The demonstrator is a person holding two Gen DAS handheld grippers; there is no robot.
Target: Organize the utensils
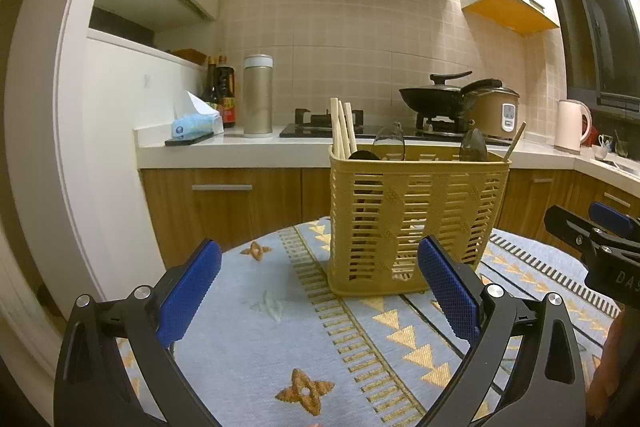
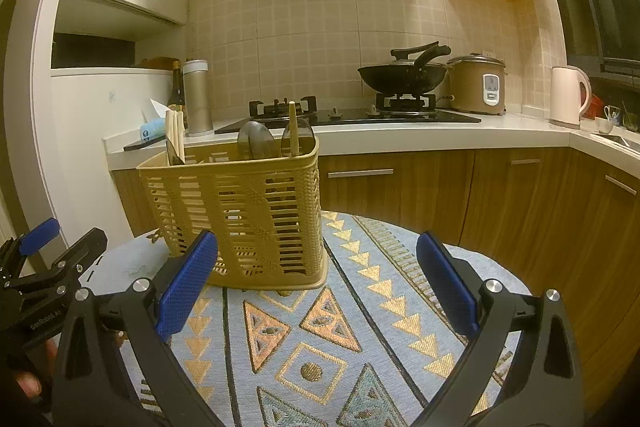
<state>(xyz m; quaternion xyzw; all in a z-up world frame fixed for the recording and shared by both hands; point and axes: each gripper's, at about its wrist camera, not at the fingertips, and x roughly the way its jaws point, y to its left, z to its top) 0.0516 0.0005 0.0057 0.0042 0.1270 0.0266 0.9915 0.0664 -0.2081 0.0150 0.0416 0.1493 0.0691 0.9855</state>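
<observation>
left hand-held gripper [image 1: 320,291] released | right hand-held gripper [image 2: 318,287] released | basket [image 2: 240,215] between, holding chopsticks [image 1: 342,127]

left gripper [image 1: 318,283]: fingers spread wide, holding nothing | right gripper [image 2: 316,281]: fingers spread wide, holding nothing

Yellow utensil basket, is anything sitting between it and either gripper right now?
Nothing visible. Only bare patterned tablecloth lies between the basket and the open left gripper or open right gripper.
</observation>
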